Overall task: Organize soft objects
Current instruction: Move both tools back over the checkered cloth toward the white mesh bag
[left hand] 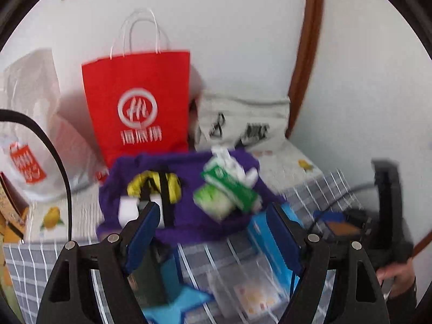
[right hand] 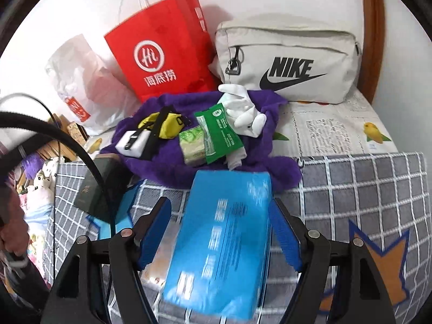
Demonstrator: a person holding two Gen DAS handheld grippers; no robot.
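A purple fleece cloth lies on the bed and also shows in the left wrist view. On it lie a yellow pouch, a white block, green tissue packs and a white plush toy. A blue tissue pack lies between the fingers of my right gripper, whose jaws stand wide open around it without touching. My left gripper is open and empty, low over the checked blanket just in front of the purple cloth.
A red paper bag, a white plastic bag and a beige Nike bag stand against the wall behind the cloth. A dark green box sits left of the blue pack. The grey checked blanket covers the near bed.
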